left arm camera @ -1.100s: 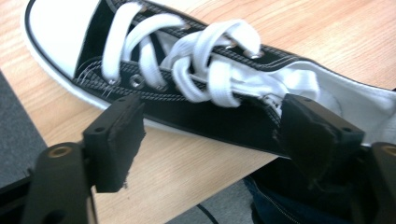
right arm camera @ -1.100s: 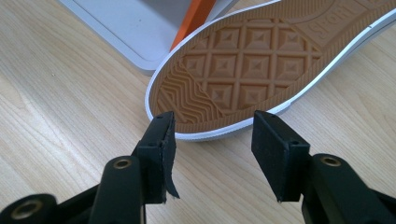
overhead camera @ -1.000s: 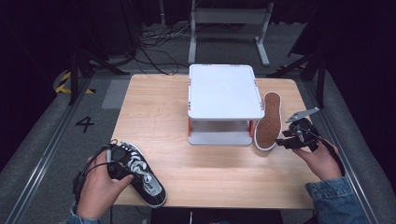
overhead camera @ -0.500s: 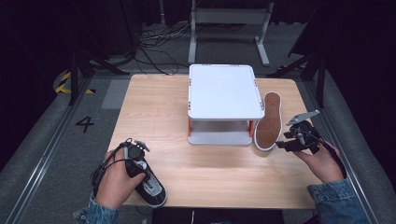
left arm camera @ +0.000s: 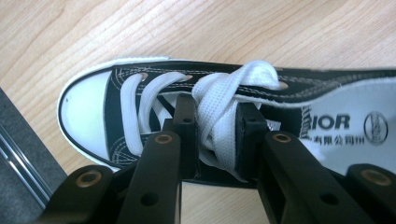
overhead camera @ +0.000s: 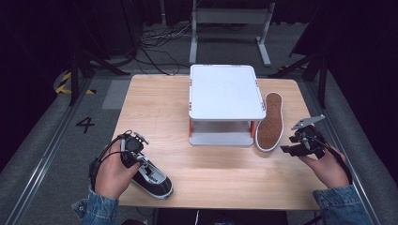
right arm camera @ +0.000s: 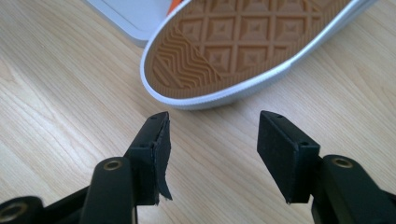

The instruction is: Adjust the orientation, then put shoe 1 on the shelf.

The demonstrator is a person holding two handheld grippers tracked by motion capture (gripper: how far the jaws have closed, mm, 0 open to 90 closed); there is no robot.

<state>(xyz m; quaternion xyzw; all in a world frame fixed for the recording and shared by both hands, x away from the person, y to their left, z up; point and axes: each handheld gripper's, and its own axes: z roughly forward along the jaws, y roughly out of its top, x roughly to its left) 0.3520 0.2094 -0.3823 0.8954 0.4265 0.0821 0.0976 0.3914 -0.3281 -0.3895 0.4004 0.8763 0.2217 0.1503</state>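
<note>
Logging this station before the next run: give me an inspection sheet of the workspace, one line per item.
Surface: wooden table, bare where visible.
Job's things: black sneaker upright near the front left edge; second sneaker on its side, brown sole showing, against the white two-tier stand.
Clutter: nothing seen.
Grippers: left gripper shut on the black sneaker's white laces; right gripper open, jaws apart above bare wood just short of the sole.
Cables: a black cable loops from the left gripper.
Surroundings: dark floor, a painted 4, loose wires and a metal frame behind the table.
</note>
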